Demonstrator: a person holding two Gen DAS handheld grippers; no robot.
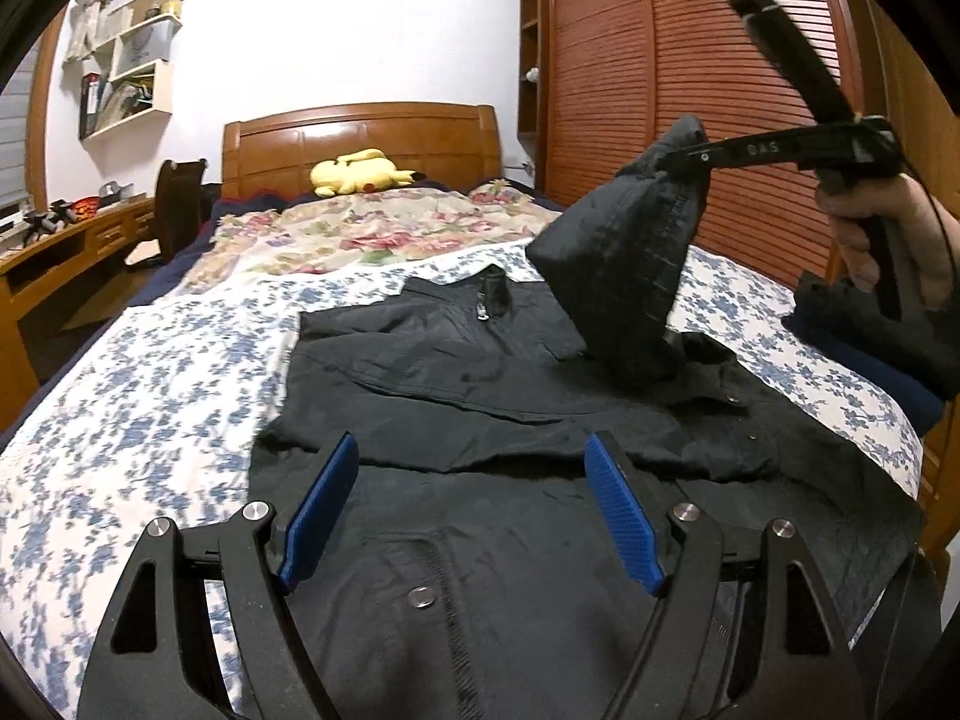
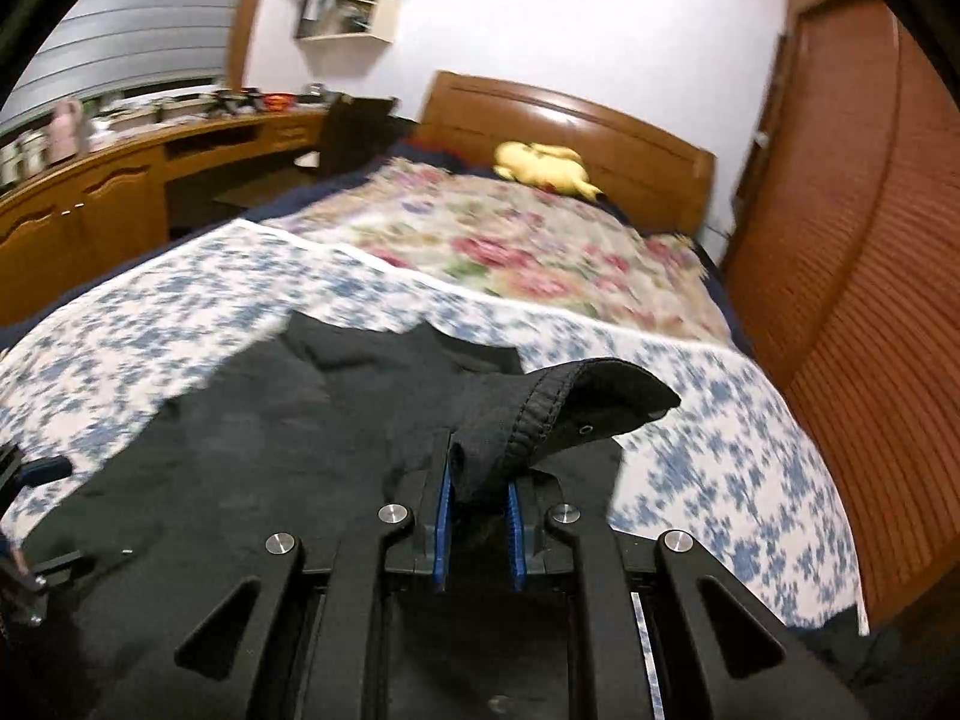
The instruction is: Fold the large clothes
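A black jacket (image 1: 480, 396) lies spread, front up, on the blue-flowered sheet (image 1: 150, 372) of a bed. In the left wrist view my left gripper (image 1: 474, 444) hovers over its lower part, open, with nothing between the blue pads (image 1: 624, 516). Up at the right a hand (image 1: 888, 228) holds my right gripper (image 1: 672, 159), shut on the end of the jacket's sleeve (image 1: 624, 264), which hangs lifted above the jacket's chest. In the right wrist view my right gripper (image 2: 480, 462) pinches the sleeve cuff (image 2: 570, 408) between its pads, above the jacket (image 2: 240, 450).
A flowered quilt (image 1: 372, 228) and a yellow plush toy (image 1: 360, 171) lie towards the wooden headboard (image 1: 360, 138). Louvred wardrobe doors (image 1: 690, 90) stand close along the right. A desk (image 1: 60, 240) runs along the left. A dark cloth pile (image 1: 840, 324) sits at the bed's right edge.
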